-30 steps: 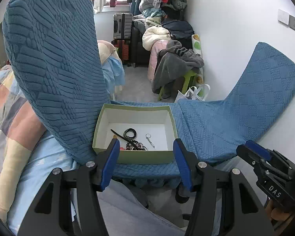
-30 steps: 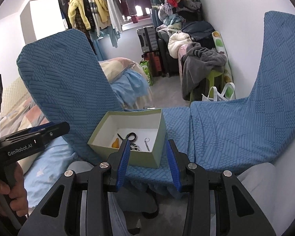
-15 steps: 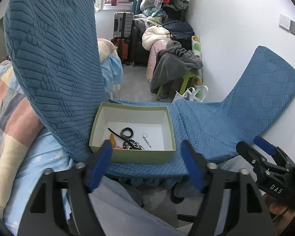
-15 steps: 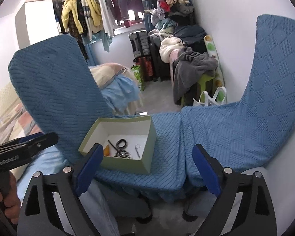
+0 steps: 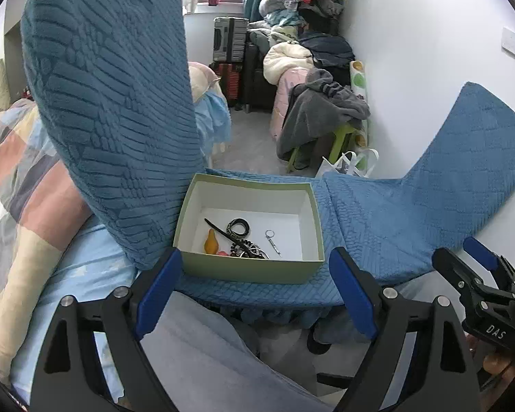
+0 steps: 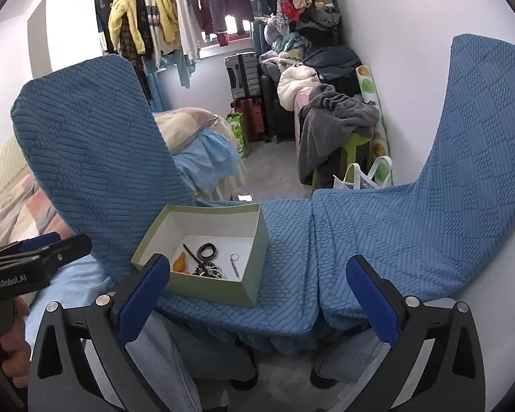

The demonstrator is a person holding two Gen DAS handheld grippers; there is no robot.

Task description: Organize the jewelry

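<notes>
A shallow green box with a white inside sits on the blue textured cover of a chair seat, near its front edge. Inside the box lies a small heap of jewelry: a black patterned bangle, an orange pear-shaped piece, a long dark hair clip lying diagonally, a tangle of dark beaded pieces near the front wall, and a small silver key-ring charm set a little apart to the right. The left gripper hovers in front of the box, its blue-padded fingers spread wide and holding nothing; the box's front wall shows between them. The right gripper hangs further to the right, over the seat edge, with its fingers also wide apart and empty; in its view the box lies just behind the left finger. A tall blue chair back rises directly to the left of the box, touching or nearly touching its left wall, and a second blue chair back leans out at the right. The person's grey-trousered leg fills the space under the left gripper. A bed with a patchwork quilt lies to the left. Further back stand suitcases, piles of clothing over a green stool, and hanging garments by the window.
</notes>
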